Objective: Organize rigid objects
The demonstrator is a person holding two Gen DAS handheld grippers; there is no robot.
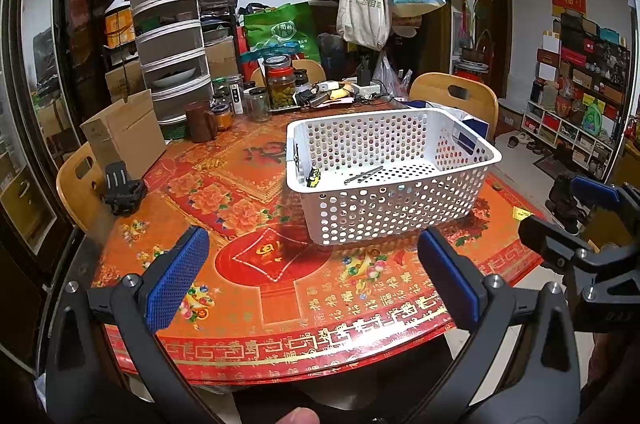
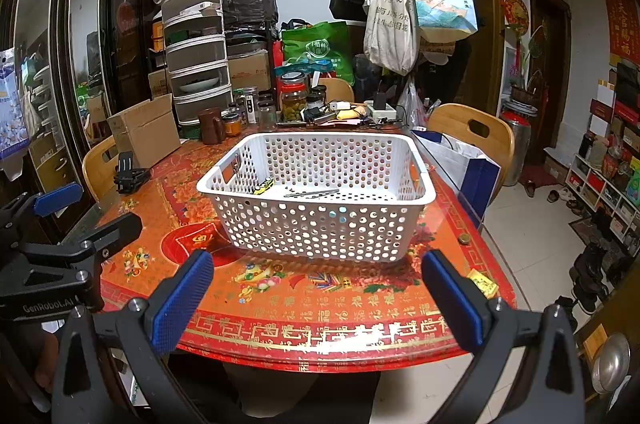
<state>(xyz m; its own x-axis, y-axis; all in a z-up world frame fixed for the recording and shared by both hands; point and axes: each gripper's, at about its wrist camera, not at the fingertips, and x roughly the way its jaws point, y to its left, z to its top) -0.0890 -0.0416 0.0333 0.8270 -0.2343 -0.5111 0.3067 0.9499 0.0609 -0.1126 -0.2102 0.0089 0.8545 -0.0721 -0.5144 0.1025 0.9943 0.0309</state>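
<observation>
A white perforated basket stands on the red patterned table. Inside it lie a small yellow and black item and a thin metal rod. My left gripper is open over the near table edge, short of the basket, holding nothing. My right gripper is open too, empty, in front of the basket. Each gripper shows at the side of the other's view: the right one, the left one.
A black clip-like holder sits at the table's left edge by a cardboard box. Jars, a brown mug and cables crowd the far side. Wooden chairs ring the table. A small yellow tag lies near the right edge.
</observation>
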